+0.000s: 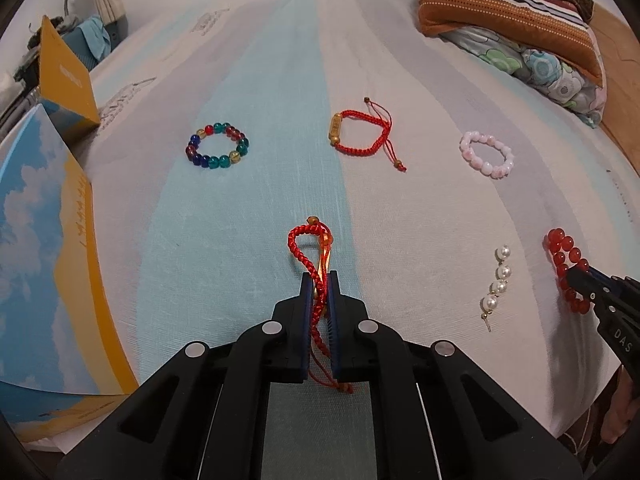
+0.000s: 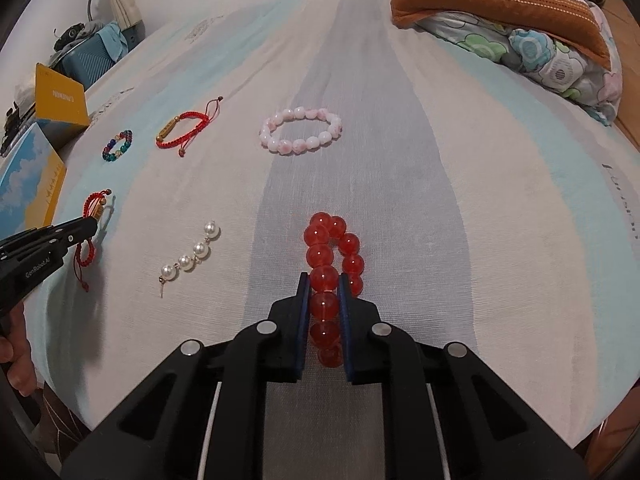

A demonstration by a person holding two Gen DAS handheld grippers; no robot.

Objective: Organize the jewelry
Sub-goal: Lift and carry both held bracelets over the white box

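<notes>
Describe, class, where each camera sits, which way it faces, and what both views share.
Left wrist view: on the left hand-held gripper, facing forward over the bed; it pinches the red cord bracelet, and the right hand-held gripper shows at the right edge.
Right wrist view: on the right hand-held gripper, clamping the red bead bracelet; the person's hand shows at left.
Shared: the pearl strand, the pink bead bracelet.

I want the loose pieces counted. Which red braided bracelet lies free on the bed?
The red braided bracelet with the gold tube bead; the left gripper clamps the other braided one.
</notes>
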